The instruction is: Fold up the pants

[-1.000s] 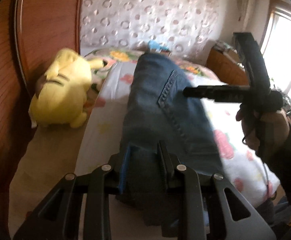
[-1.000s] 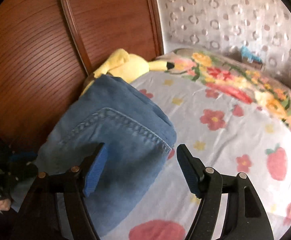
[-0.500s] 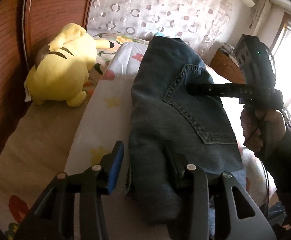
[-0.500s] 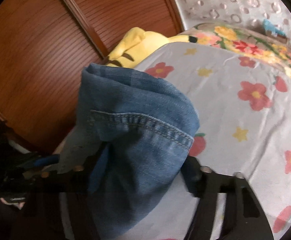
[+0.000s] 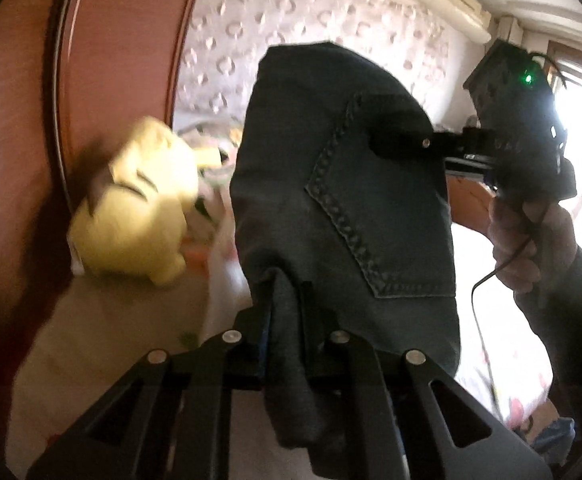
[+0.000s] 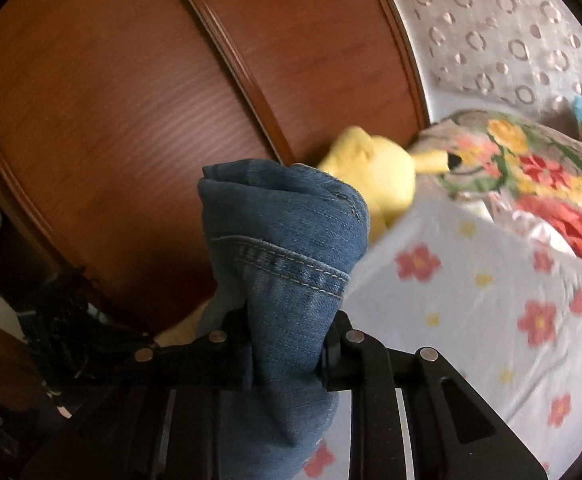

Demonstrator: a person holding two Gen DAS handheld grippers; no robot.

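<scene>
blue denim pants (image 5: 343, 216) hang bunched above the floral bedsheet (image 6: 491, 300), left gripper (image 5: 285, 320) and right gripper (image 6: 287, 344) having just closed, both clamped on denim.

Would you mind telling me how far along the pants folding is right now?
Done: the jeans are already bunched into a short bundle. In hand: the left tool and right tool have just closed on them, clear of the bed. Left: laying them down neatly.
</scene>
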